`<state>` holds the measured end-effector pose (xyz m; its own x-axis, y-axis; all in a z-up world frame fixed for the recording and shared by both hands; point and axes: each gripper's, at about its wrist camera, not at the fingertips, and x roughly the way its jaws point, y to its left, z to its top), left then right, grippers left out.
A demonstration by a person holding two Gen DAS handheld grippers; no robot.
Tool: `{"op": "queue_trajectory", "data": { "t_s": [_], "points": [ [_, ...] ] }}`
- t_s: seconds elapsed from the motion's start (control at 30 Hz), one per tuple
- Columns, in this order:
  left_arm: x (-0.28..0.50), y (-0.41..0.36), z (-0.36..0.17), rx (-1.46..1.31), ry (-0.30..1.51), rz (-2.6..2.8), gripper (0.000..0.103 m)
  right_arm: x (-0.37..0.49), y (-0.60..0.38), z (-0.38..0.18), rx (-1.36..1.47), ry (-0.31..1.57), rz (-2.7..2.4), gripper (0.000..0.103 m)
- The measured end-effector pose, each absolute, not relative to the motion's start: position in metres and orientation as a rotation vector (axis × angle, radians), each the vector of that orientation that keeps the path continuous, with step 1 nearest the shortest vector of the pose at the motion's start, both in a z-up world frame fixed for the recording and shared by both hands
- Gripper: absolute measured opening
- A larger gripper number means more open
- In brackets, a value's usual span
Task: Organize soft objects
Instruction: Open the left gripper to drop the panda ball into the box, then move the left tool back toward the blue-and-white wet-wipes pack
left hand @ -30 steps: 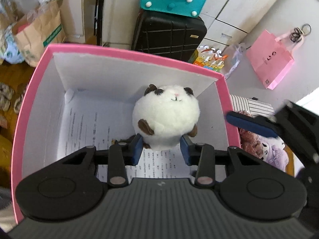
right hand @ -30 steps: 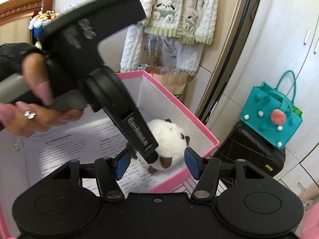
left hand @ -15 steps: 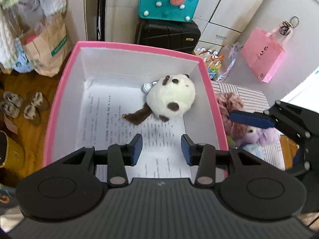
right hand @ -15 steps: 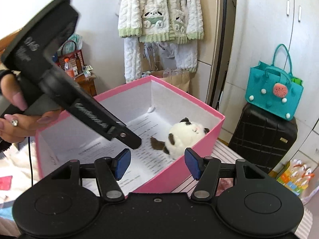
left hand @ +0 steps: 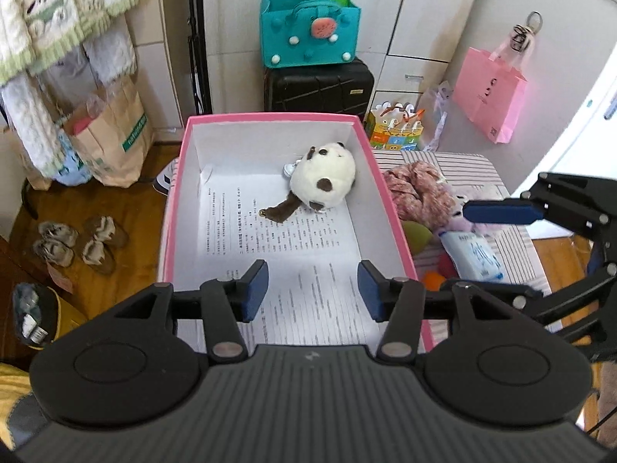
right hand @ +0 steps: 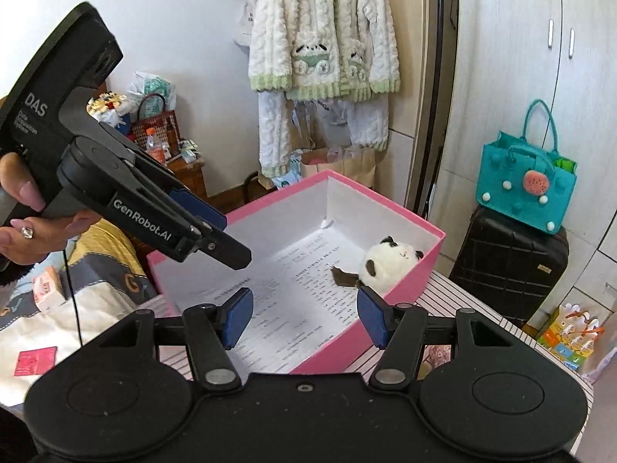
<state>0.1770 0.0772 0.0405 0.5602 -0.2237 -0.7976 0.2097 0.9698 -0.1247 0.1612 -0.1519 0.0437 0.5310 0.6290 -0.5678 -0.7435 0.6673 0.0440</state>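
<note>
Your left gripper (left hand: 312,289), black with blue pads, hangs over the near end of the pink cardboard box with white walls (left hand: 175,208), jaws spread and holding nothing; the round white plush panda with brown patches and a brown tail (left hand: 324,183) lies on the printed paper sheet (left hand: 270,239) at the box's far right corner, well ahead of your fingertips and apart from them. Your right gripper (right hand: 304,318) sits just outside the box's right wall, likewise spread and empty, with the panda beyond its right pad. More soft items, among them a mottled pink plush (left hand: 418,193), lie on the striped cloth surface (left hand: 462,166) right of the box.
</note>
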Motion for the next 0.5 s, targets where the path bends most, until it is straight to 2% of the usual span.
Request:
{"op": "queue_trajectory", "data": {
  "t_s": [0.5],
  "points": [
    [0.095, 0.06, 0.081, 0.106, 0.891, -0.297, 0.057, 0.08, -0.177, 0.077, -0.261, 0.505, 0.823, 0.066]
  ]
}}
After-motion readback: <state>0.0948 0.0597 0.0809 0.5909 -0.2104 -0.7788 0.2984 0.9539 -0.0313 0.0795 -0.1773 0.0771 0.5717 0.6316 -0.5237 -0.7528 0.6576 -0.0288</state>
